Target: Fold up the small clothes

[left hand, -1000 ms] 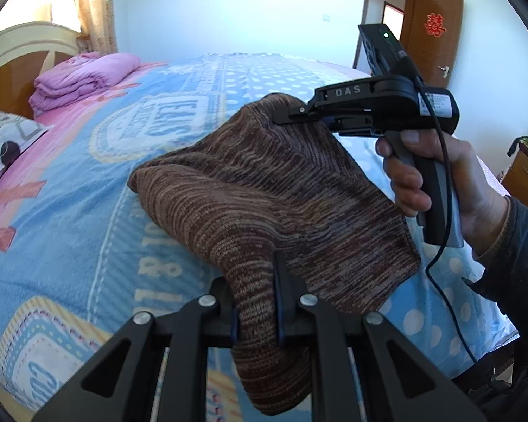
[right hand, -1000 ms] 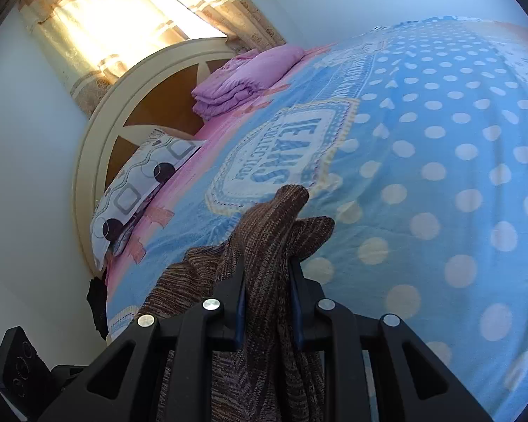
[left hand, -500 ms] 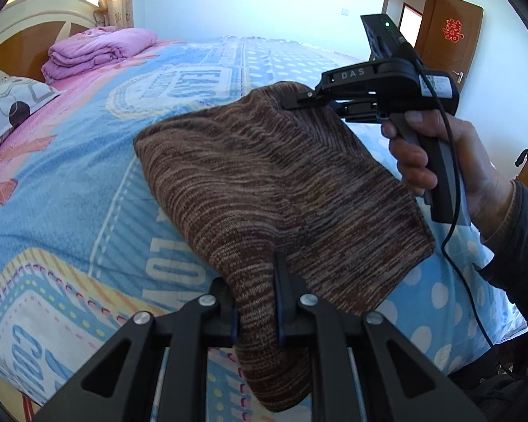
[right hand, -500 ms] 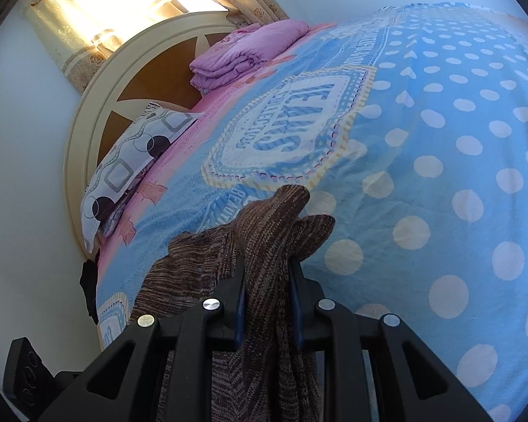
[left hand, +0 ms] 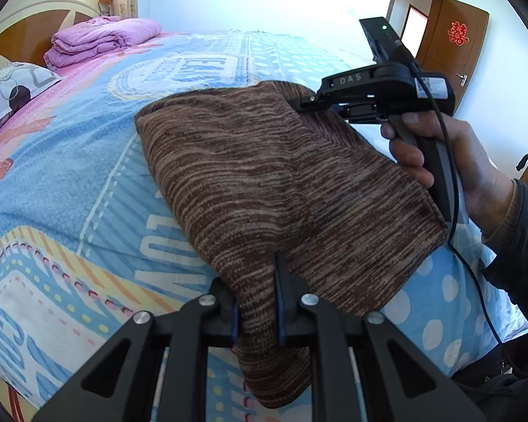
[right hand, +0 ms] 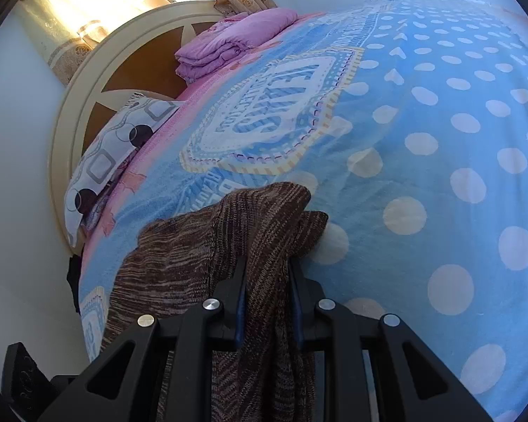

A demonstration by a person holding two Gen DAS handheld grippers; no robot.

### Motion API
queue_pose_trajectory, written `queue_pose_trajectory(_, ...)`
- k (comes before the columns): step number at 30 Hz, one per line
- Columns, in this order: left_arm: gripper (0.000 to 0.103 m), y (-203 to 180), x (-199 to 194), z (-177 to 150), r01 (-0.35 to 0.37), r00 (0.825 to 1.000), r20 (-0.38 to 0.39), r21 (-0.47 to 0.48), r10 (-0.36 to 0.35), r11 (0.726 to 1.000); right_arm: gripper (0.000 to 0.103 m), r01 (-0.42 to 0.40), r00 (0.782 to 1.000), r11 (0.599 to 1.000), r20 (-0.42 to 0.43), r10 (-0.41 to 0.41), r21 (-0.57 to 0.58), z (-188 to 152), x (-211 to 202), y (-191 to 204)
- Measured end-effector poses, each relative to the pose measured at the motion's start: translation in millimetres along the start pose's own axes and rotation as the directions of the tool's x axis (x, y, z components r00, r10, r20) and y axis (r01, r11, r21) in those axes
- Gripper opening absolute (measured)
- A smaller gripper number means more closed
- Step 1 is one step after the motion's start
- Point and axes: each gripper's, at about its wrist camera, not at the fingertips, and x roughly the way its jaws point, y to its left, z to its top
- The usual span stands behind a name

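Bedroom with a bed (left hand: 70, 183) under a blue patterned cover, polka dots toward 3 o'clock, folded pink quilt (left hand: 102, 37) and pillow (left hand: 7, 91) near the headboard at 10 o'clock, wooden door (left hand: 453, 42) at 1 o'clock. Brown knitted garment (left hand: 281, 183) stretched across the middle, apparently just above the cover. Left gripper (left hand: 256, 302) at 6 o'clock, jaws pinching its near edge. Right gripper (right hand: 267, 299) in a hand (left hand: 450, 161) at 3 o'clock, jaws pinching the far corner. Likely mid-fold or laying out. Next: lowering both corners evenly, then letting go.
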Motion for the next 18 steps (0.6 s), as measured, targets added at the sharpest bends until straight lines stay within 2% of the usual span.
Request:
queue_pose_trajectory(9, 0.018, -3, -3, -1, -0.006, 1.0, 0.0, 0.001, 0.006, 1.0, 0.021, 0.025, 1.0, 1.0, 0.009, -0.025, -0.013, -3, -1, 2)
queue_pose_trajectory(12, 0.025, -2, -4, -1, -0.017, 1.0, -0.012, -0.001, 0.017, 1.0, 0.022, 0.035, 0.999, 0.999, 0.014, -0.035, -0.015, -4, -1, 5)
queue_pose_trajectory(18, 0.027, 3, -26, 3, -0.028, 0.999, 0.018, 0.005, 0.028, 1.0, 0.024, 0.079, 0.997, 0.996, 0.021, -0.078, -0.045, -5, -4, 10)
